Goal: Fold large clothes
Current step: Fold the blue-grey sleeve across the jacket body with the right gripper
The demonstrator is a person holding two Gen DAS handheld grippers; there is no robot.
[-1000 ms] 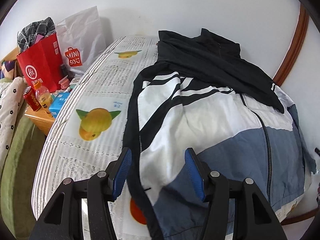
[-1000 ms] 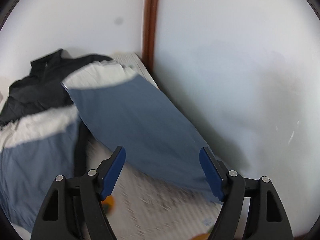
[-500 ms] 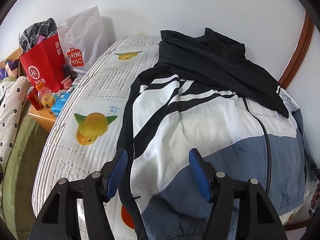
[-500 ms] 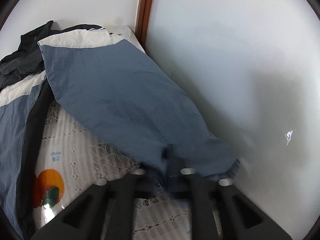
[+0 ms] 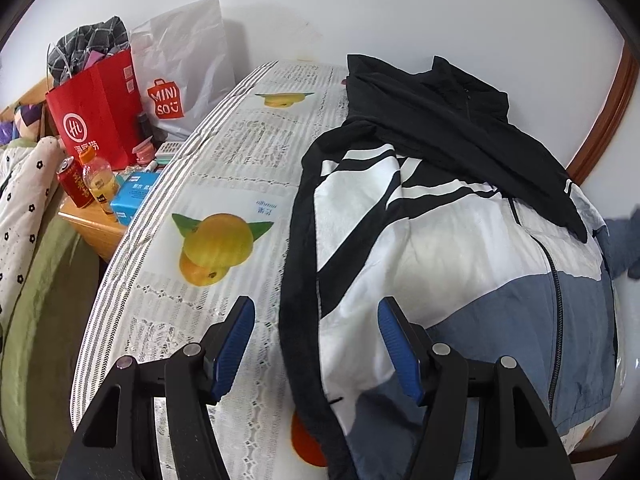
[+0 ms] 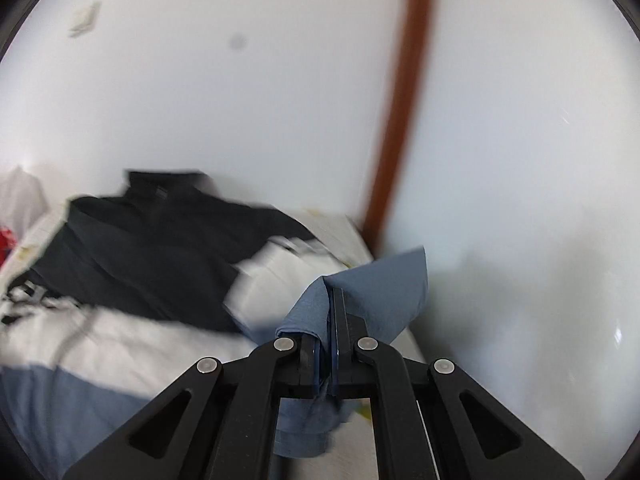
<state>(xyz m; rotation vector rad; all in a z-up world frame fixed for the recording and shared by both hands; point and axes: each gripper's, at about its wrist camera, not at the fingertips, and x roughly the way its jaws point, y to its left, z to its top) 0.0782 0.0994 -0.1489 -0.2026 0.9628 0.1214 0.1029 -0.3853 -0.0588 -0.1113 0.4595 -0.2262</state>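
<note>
I am keeping the right gripper [image 6: 331,336] clamped on the blue-grey fabric cuff of the jacket sleeve [image 6: 376,292], jaws pressed together with the cloth pinched between the pads and a fold of it draping over both sides. My left gripper [image 5: 316,344] is standing with its blue pads apart and nothing between them, hovering just over the black edge of the large black, white and blue-grey zip jacket [image 5: 460,248]. That jacket is lying spread on the table under the white lace cloth printed with oranges [image 5: 216,240], pushed up near the wall, its black collar end farthest from me.

What is worrying me: the grip is only on a thin bunch near the cuff, so I judge the slick fabric could slip out if I am swinging the sleeve across too fast. Dragging it could also pull the whole body askew, since the left jaws are pinning nothing. The wall is close on that side, and the sleeve could brush it.

The left wrist view is showing the whole garment, the red paper shopping bag [image 5: 96,116] and bottles beside the table; it catches only a blurred scrap of blue at its right edge. Only the right wrist view is showing the pinch itself.
</note>
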